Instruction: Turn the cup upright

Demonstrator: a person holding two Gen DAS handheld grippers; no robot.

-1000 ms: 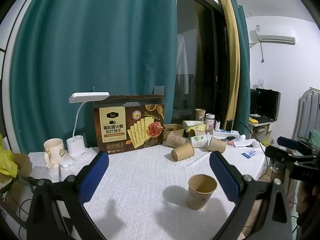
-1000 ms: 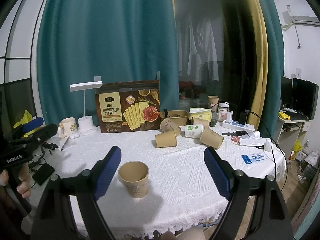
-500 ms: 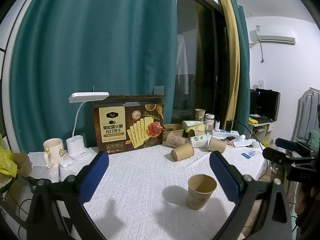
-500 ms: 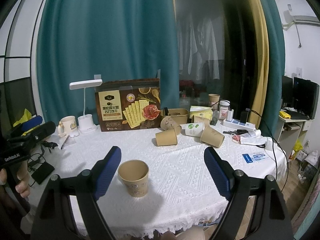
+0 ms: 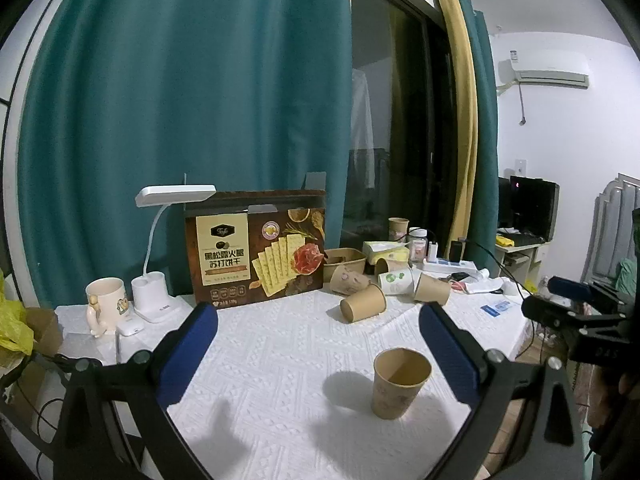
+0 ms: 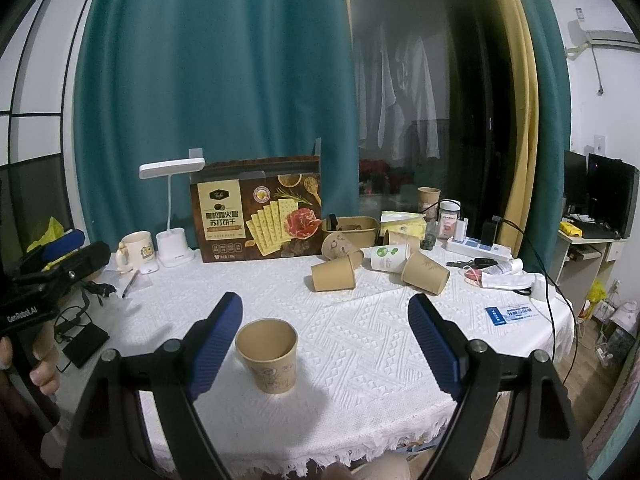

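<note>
**Next cup: reach past the upright one**

Both grippers, left (image 5: 316, 350) and right (image 6: 325, 326), are spread wide and hold nothing. The brown paper cup (image 6: 267, 355) stands upright near the cracker box (image 6: 258, 208); beside the box, a tipped brown paper cup (image 6: 333, 274) is best gripped across its wall, gently.

2 fisheye views, both low over the surface (image 5: 280, 344), facing the teal curtain (image 5: 180, 120). Left wrist view sits at the surface's left near edge, looking forward and slightly right. Right wrist view sits at the near right edge, a little further back. Shared: upright cup (image 5: 401, 383) (image 6: 267, 355), cracker box (image 5: 256, 248) (image 6: 258, 210), lamp (image 6: 172, 208), tipped cups (image 6: 334, 275). Each view catches the other tool at its margin.
</note>
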